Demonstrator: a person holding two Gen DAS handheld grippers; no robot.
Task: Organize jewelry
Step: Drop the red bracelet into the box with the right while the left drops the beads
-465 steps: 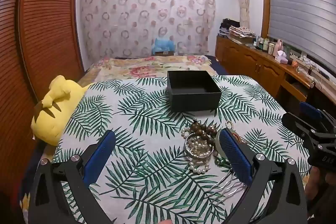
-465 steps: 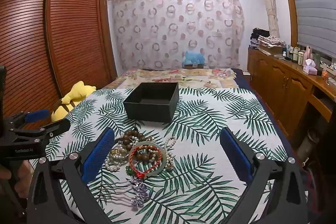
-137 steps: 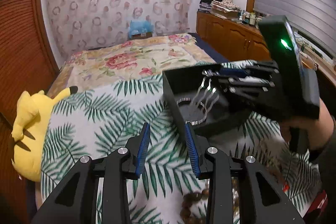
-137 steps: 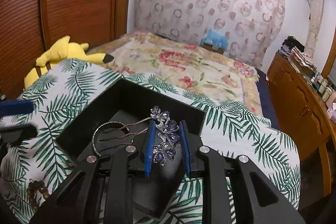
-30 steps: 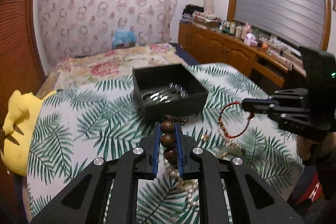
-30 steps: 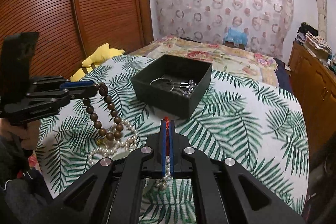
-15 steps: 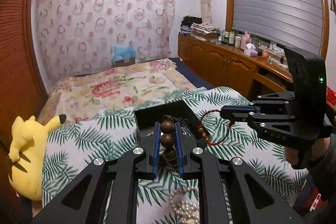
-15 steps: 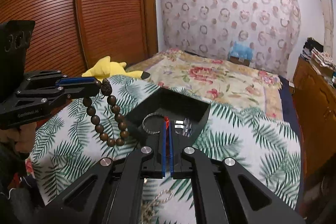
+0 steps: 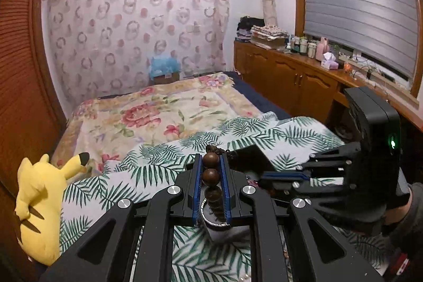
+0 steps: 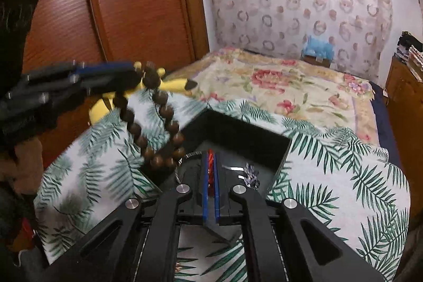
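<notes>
Box (image 10: 280, 149): already holds a silver ring (image 10: 185, 157) and a hair comb (image 10: 251, 176).
Left gripper (image 9: 211, 171): clamped on wooden beads (image 10: 158, 134), above the box.
Right gripper (image 10: 210, 176): clamped on red cord (image 10: 210, 165), over the box.
Left: 2 drops.

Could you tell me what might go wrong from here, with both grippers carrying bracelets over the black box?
1. The wooden bead bracelet hangs from the left gripper near the black box rim; released there, it could land on the leaf-print cover.
2. The right gripper, shut on the red cord bracelet, sits close beside the left one, so they might collide or tangle.
</notes>
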